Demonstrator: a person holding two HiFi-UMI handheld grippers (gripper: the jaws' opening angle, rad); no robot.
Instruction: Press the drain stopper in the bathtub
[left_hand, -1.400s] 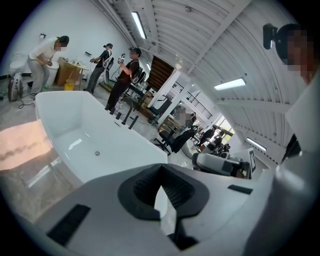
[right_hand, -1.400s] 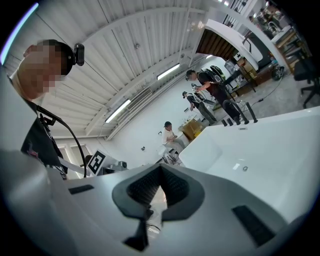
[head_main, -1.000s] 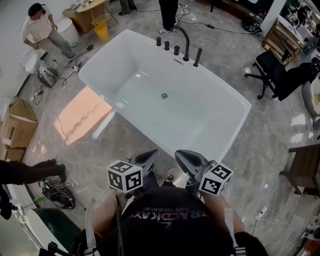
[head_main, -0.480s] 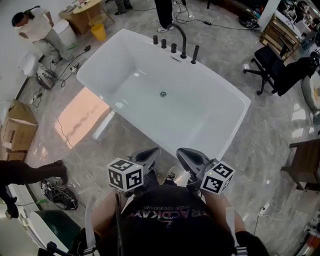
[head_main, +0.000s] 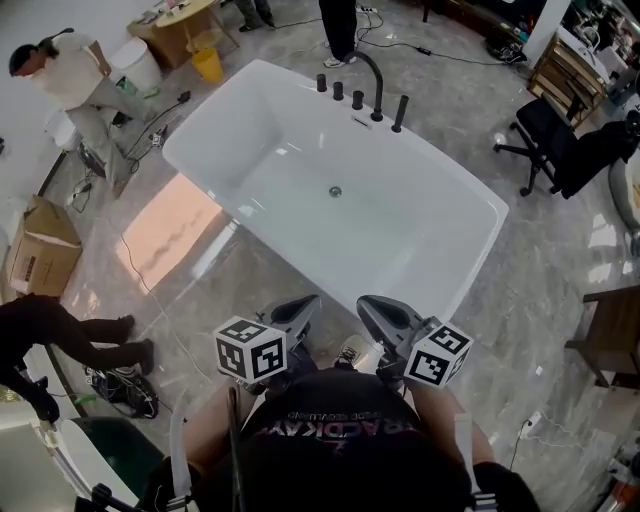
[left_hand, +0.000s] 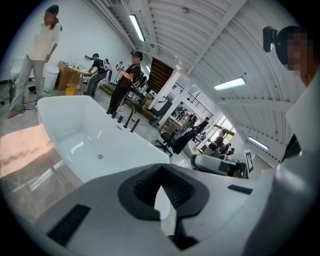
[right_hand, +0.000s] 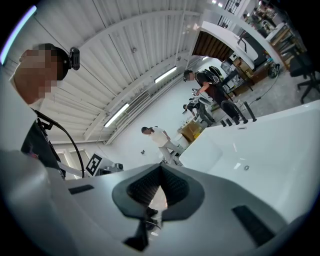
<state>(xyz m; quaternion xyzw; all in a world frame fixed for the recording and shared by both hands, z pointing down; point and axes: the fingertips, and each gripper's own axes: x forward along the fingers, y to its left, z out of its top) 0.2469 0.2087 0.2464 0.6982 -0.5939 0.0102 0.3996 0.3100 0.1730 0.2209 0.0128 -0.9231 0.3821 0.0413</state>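
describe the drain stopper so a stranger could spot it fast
Find the big white bathtub on the grey floor. The drain stopper is the small round grey disc in the middle of its bottom; unlike the black tap fittings on the rim, it sits alone inside the basin.

Your bathtub (head_main: 290, 140): glossy white, smooth, prob. acrylic. Drain stopper (head_main: 335, 191): shiny metal. Tap fittings (head_main: 375, 85): matt black. Floor (head_main: 540, 290): polished grey marble-look, reflective. Left gripper (left_hand: 160, 172) & right gripper (right_hand: 161, 172): matt grey plastic shells w/ black ribbed pads (left_hand: 145, 185), rubber-like. Box (head_main: 40, 255): plain matt cardboard.
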